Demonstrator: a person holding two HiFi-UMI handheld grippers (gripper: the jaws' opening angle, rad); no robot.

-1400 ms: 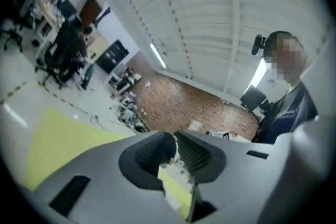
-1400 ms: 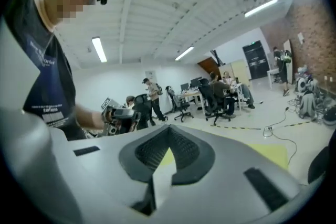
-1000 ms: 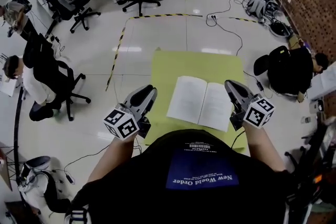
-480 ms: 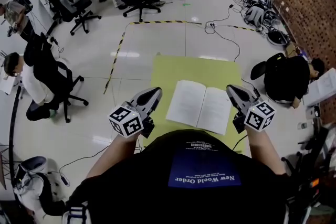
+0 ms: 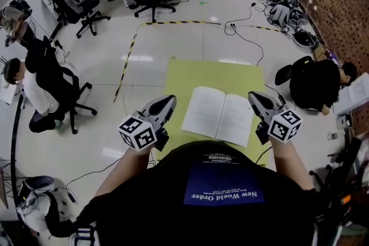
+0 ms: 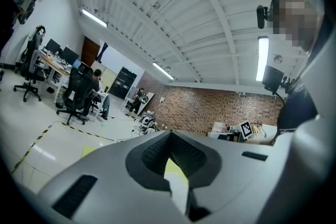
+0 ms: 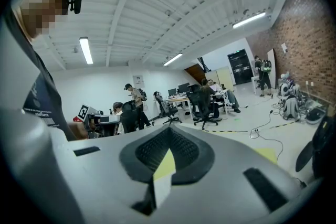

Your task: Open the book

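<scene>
Lying open, the book (image 5: 220, 115) rests on the yellow-green table (image 5: 196, 75) | left gripper (image 5: 166, 102) and right gripper (image 5: 256, 98) flank it, both clenched, empty | risk: pages could flop shut unheld, or a stray gripper sweep could crease them.

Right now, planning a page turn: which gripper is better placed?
Right, probably: the right gripper sits at the right edge of the book; the left gripper stands off its left edge. Both are shut.
</scene>
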